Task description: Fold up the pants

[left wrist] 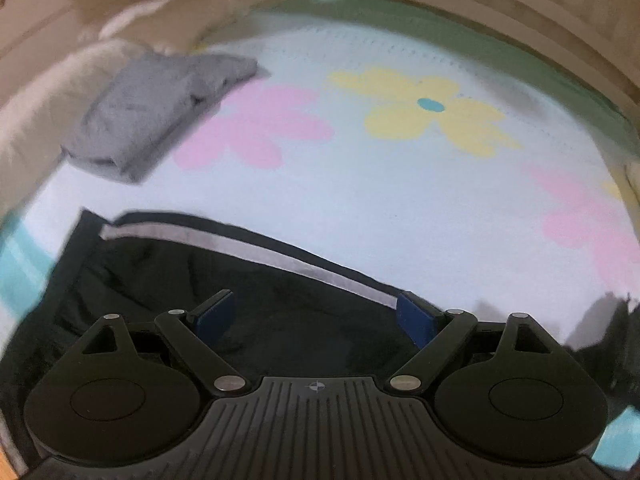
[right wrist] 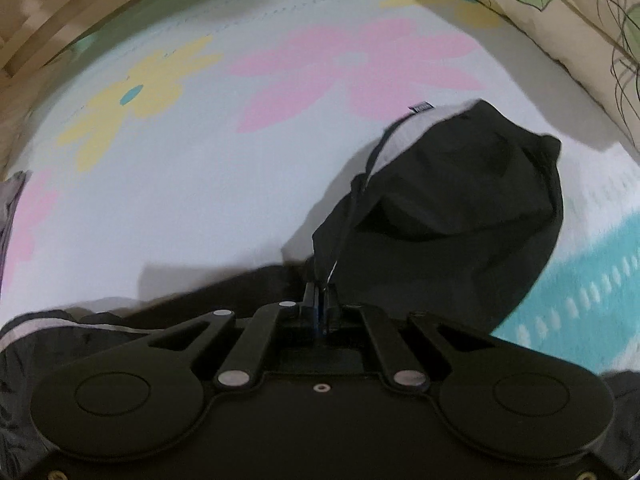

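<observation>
Fold is only starting: right tool is pinching the black pants at lower centre of frame, left tool is hovering spread wide above them on the bed, grey folded garment lying upper left.

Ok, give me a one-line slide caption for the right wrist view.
Right claw shut on black pants, lifting a fold above the floral sheet, pillow behind.

This is a bedroom in a home. The work surface is a bed spread with a pale blanket printed with pink and yellow flowers, edged by a wooden bed frame. A leaf-patterned pillow lies at one side and a folded grey garment rests on the blanket.
</observation>
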Demonstrator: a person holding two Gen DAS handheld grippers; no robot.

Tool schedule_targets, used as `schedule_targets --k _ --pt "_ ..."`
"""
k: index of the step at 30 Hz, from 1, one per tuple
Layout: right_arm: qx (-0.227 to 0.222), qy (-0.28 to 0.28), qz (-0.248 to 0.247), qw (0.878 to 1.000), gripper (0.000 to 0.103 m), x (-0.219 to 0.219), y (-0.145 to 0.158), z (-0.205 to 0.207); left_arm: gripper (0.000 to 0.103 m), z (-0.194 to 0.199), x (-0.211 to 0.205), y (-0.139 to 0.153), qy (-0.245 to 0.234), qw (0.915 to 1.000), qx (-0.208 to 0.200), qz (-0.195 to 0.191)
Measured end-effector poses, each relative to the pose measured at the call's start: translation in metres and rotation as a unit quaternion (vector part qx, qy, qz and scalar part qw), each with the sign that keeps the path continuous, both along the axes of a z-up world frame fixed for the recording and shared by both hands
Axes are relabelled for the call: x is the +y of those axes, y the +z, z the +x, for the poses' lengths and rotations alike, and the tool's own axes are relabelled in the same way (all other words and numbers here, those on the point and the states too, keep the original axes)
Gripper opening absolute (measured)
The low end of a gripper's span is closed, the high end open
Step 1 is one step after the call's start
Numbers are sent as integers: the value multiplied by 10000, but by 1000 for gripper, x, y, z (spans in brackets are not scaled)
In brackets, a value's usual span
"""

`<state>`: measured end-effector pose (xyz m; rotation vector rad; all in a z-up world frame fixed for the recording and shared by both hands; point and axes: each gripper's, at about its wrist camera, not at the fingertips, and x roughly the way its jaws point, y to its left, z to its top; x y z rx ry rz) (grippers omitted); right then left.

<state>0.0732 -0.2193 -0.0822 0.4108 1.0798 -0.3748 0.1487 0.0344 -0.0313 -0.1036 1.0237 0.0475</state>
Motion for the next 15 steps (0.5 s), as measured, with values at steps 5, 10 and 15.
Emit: schedule_targets --k 5,10,15 --pt "113 140 -39 9998 5 -13 -3 14 88 23 -5 -19 104 9996 249 -99" --pt "153 124 38 9998 5 -9 -6 10 88 46 -12 -44 239 9978 612 -24" --pt "184 132 78 9997 5 -14 -12 10 88 64 -11 -54 479 9961 741 -97"
